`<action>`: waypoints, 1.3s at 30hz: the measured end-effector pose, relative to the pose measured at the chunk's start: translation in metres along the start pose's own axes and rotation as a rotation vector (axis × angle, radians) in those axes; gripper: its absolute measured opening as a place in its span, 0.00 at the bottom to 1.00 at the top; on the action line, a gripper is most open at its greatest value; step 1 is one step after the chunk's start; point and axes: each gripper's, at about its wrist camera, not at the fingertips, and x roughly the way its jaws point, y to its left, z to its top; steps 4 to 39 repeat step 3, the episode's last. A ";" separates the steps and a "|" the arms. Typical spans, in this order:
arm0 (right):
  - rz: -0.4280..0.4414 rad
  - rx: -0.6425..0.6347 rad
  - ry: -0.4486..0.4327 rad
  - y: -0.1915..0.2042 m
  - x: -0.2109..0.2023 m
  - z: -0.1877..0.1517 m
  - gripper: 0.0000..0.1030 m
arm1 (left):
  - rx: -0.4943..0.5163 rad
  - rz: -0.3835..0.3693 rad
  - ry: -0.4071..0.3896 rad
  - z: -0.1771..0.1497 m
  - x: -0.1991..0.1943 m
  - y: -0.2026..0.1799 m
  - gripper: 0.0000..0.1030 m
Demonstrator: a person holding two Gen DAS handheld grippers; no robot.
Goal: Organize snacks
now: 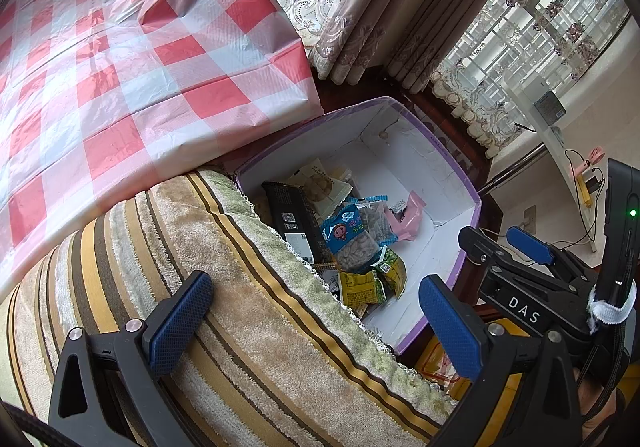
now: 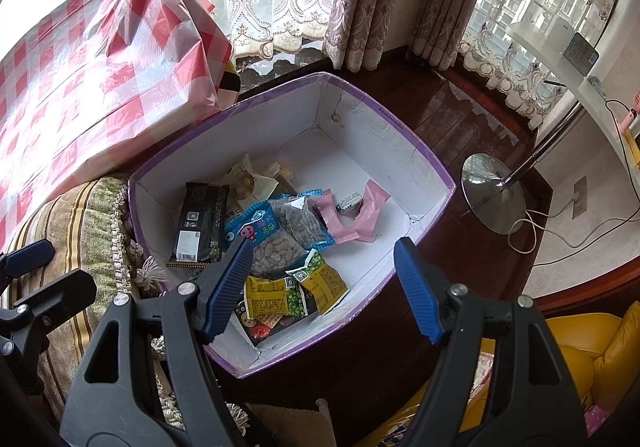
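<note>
Purple-rimmed box on dark wood floor, just right of striped cushion. Snack packets lie inside, toward its near-left end: black bar wrapper, blue nut bag, pink sachets, yellow pea packets. Left gripper spread, empty, over cushion edge. Right gripper spread, empty, above packets.

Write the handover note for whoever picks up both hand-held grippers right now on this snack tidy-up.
Left hand-held gripper: open, empty, over the striped cushion.
Right hand-held gripper: open, empty, above the box's near end.
Snacks: all visible packets lie loose in the purple-rimmed box: black bar, blue nut bags, pink wrappers, yellow-green pea packets.
Done: snacks gathered in the box.
Left: none visible outside; perhaps tidy them.
</note>
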 end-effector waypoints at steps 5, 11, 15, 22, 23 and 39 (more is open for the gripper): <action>0.000 0.002 0.001 0.000 0.000 -0.001 0.73 | 0.016 0.011 -0.002 -0.001 0.000 -0.002 1.00; 0.000 0.002 0.001 0.000 0.000 -0.001 0.73 | 0.016 0.011 -0.002 -0.001 0.000 -0.002 1.00; 0.000 0.002 0.001 0.000 0.000 -0.001 0.73 | 0.016 0.011 -0.002 -0.001 0.000 -0.002 1.00; 0.000 0.002 0.001 0.000 0.000 -0.001 0.73 | 0.016 0.011 -0.002 -0.001 0.000 -0.002 1.00; 0.000 0.002 0.001 0.000 0.000 -0.001 0.73 | 0.016 0.011 -0.002 -0.001 0.000 -0.002 1.00; 0.000 0.002 0.001 0.000 0.000 -0.001 0.73 | 0.016 0.011 -0.002 -0.001 0.000 -0.002 1.00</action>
